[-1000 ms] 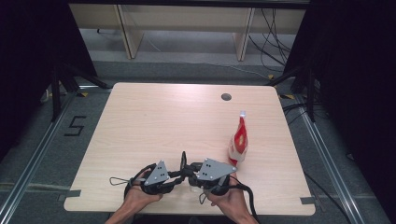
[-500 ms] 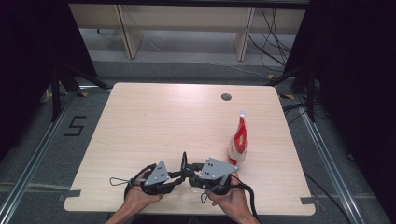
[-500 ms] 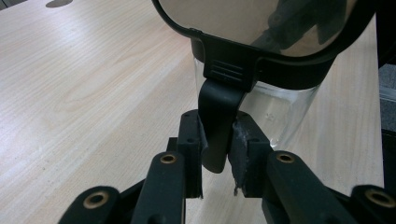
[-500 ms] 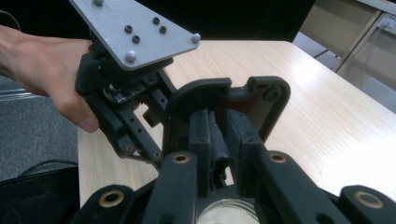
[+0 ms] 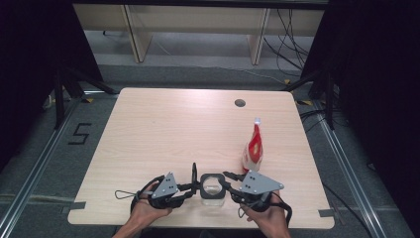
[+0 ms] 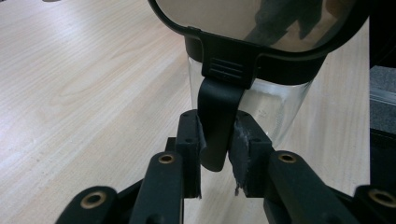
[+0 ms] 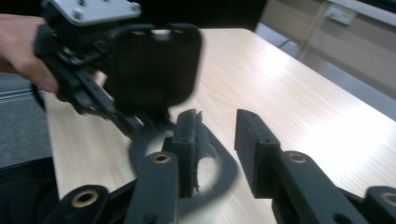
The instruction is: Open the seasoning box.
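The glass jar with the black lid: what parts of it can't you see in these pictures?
- Jar, left gripper view: its base is hidden behind the left gripper; the top edge cuts the lid.
- Right gripper view: the lid is blurred, so no detail shows.
- High view: the jar is too small to tell what is inside.

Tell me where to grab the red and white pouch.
The pouch stands upright and tapers to a white cap. Grip the narrow neck just under the cap, jaws level, from the near side; the wide body looks soft.
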The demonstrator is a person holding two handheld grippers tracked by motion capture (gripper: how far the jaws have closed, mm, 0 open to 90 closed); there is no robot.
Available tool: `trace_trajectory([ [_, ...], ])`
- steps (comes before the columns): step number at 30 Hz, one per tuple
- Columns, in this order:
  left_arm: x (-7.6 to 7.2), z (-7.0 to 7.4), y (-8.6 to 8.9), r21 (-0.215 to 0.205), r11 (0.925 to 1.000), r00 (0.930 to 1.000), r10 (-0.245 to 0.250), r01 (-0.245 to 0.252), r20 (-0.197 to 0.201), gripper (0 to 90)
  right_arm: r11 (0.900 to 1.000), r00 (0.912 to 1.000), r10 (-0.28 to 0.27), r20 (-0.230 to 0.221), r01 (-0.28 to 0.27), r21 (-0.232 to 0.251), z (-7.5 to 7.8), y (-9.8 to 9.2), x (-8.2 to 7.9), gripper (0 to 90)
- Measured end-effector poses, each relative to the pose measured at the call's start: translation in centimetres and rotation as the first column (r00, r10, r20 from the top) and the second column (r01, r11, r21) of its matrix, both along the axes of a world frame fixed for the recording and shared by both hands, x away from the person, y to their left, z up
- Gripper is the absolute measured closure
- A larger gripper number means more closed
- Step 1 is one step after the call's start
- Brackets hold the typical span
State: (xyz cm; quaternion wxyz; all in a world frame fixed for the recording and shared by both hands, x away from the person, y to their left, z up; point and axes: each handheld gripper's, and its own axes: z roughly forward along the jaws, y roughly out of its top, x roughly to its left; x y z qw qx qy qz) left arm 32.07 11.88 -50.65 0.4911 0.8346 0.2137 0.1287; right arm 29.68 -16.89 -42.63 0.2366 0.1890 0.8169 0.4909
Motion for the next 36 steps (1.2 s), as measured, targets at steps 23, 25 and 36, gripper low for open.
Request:
trace_trajectory([
  [23,-1.7,0.1,2.1,0.018,0.99,0.9798,0.141,-0.14,-0.142,29.7,0.938,0.9332,-0.329,-0.144,0.341,0.063,-2.4,-8.1,-0.4,34.5],
  [25,-1.9,0.1,2.2,0.012,0.988,0.9768,0.154,-0.154,-0.149,28.0,0.93,0.9246,-0.347,-0.157,0.361,0.068,-2.8,-8.3,-0.1,32.3],
  [36,-2.3,0.4,2.8,0.011,0.9769,0.9622,0.212,-0.213,-0.171,21.1,0.903,0.8981,-0.405,-0.172,0.422,0.082,-4.0,-8.8,2.0,26.1],
])
